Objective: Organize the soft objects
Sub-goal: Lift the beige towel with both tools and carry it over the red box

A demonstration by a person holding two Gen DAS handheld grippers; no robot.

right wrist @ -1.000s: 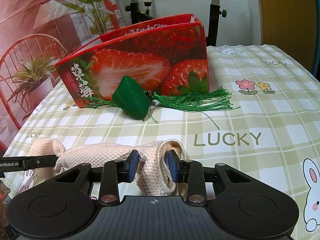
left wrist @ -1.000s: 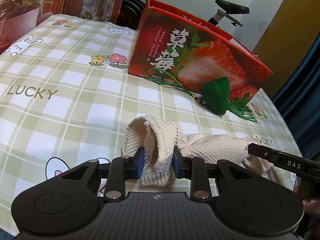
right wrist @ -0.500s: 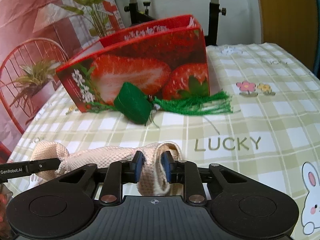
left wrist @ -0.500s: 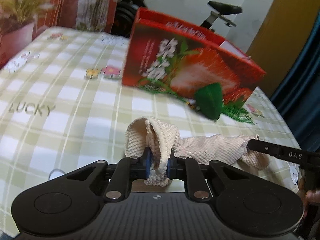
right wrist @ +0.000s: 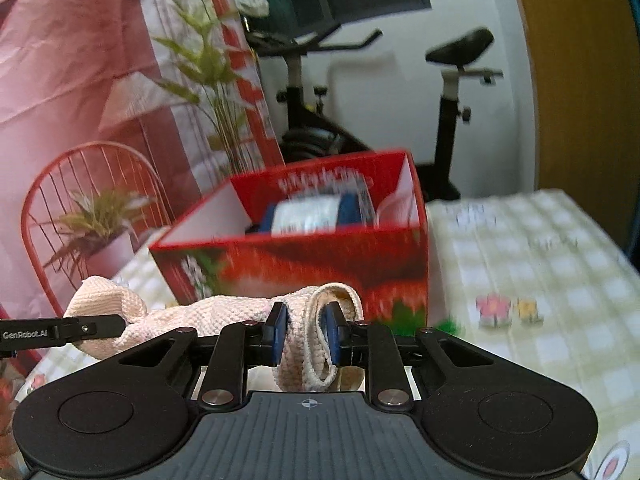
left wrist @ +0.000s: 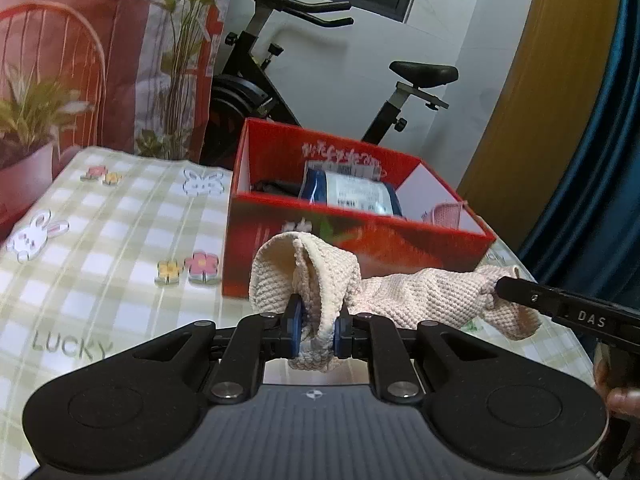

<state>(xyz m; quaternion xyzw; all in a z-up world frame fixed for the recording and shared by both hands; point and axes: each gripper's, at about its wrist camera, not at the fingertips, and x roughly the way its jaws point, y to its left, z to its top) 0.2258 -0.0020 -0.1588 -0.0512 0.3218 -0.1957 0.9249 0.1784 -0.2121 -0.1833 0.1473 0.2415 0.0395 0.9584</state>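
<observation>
A cream knitted cloth (left wrist: 420, 292) hangs stretched in the air between my two grippers, above the checked tablecloth (left wrist: 100, 248). My left gripper (left wrist: 316, 330) is shut on one bunched end of it. My right gripper (right wrist: 306, 334) is shut on the other folded end (right wrist: 320, 320). Each gripper's finger shows at the edge of the other's view, black against the cloth. Behind the cloth stands the open red strawberry box (left wrist: 360, 236), holding a blue and white packet (left wrist: 352, 192) and a pink knitted item (left wrist: 444, 214). The box (right wrist: 304, 256) is blurred in the right wrist view.
An exercise bike (left wrist: 304, 76) stands beyond the table's far edge. A red wire chair (right wrist: 92, 208) and potted plants (left wrist: 28, 120) are at the left. A blue curtain (left wrist: 592, 160) hangs at the right. A bit of green tassel (right wrist: 450, 326) peeks beside the box.
Both grippers closed on the cloth's ends and rose, lifting it off the table. The box's inside now shows; the green tasselled ornament has dropped almost wholly out of sight.
</observation>
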